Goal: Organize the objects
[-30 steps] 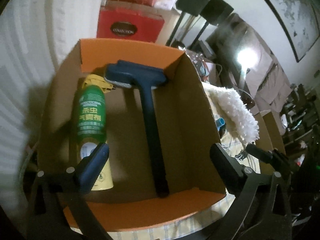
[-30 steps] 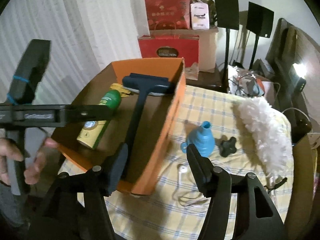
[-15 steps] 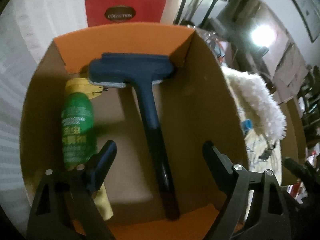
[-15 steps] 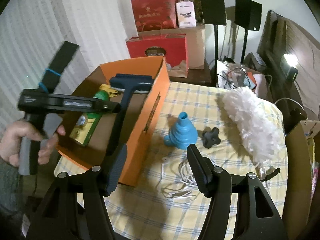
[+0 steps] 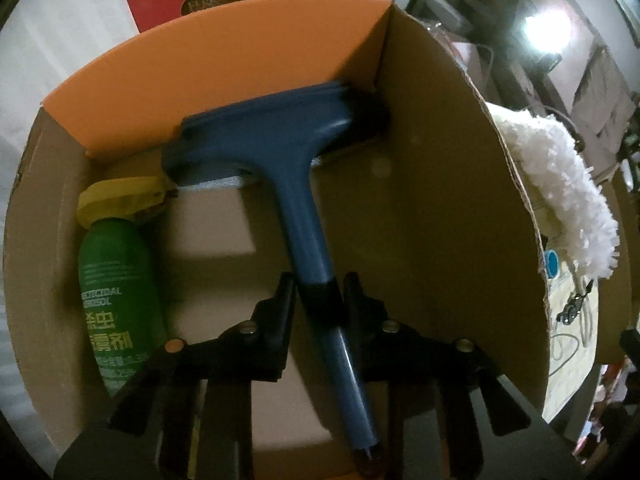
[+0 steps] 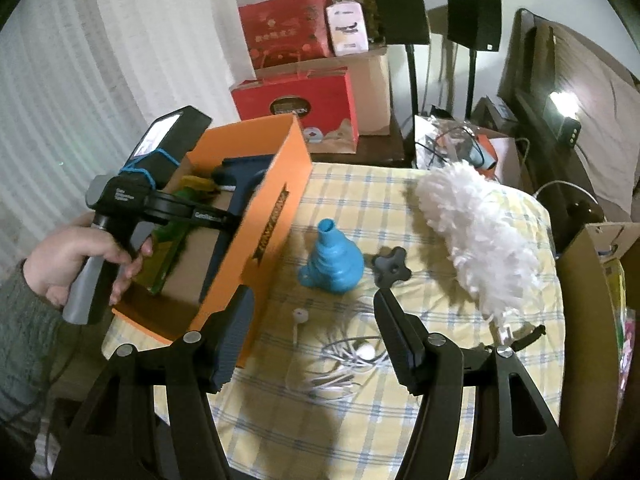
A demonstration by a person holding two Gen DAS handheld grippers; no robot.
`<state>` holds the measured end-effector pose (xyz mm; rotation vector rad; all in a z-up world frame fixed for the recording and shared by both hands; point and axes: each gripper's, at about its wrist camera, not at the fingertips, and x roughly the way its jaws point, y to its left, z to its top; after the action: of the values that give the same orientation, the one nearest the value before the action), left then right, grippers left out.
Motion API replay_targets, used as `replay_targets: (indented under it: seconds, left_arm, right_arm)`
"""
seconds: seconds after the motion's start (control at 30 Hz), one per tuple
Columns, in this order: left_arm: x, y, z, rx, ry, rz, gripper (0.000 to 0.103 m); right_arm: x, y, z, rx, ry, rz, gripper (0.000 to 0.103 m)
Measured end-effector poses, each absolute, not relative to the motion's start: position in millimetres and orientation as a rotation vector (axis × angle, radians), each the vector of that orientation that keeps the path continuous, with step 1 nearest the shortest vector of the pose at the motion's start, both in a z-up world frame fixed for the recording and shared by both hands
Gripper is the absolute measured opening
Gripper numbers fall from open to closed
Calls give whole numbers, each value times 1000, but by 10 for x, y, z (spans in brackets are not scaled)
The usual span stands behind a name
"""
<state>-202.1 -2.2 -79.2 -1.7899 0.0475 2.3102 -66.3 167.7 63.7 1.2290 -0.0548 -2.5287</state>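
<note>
Blue squeegee (image 5: 296, 168) is laid in orange box (image 5: 224, 40), handle running toward camera; left gripper (image 5: 318, 300) jaws are closing astride the handle, contact unclear; right gripper (image 6: 316, 324) is held apart, empty, over table

dim indoor | lamp (image 6: 562, 101) glare right | fisheye-warped edges | slight blur

Squeegee (image 5: 296, 184) and spray can (image 5: 116, 280) in box (image 6: 276, 200), funnel (image 6: 332, 256) right of it
</note>
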Motion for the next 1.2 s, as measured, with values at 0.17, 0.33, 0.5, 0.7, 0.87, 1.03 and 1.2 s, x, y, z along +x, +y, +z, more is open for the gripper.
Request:
replay_targets:
  seconds: [0.17,0.33,0.5,0.7,0.87,1.03,1.2]
  left_arm:
    - [-2004,-17,-818,-1798,118,2277,28]
    - [-1926,-215,-580,-1751,26,2383,80]
    - [-1722,-522,-196,-1614,-219,2433,87]
    - [-1478,-629,213,-1430,-295,2496,90]
    - [-1371,-650,502,-1340,-227,2554,95]
    - [-1133,-506,561,-1281,-162,2586,99]
    - [-956,-290,489,-1271,-140,2530,99]
  right_arm:
    - [-696,1741,598,1242,-80,-2534,64]
    - [-682,1718,609,1235,-75,-2532,64]
    - [-669,1711,609,1234,-64,-2533,65]
    - [-653,1763,640,1238,-73,-2541,68]
    - [-612,1894,682,1232,-67,-2575,75]
    - [-581,2082,713,1241,-72,-2613,76]
    - [-526,2298,745,1244,-51,-2667,82]
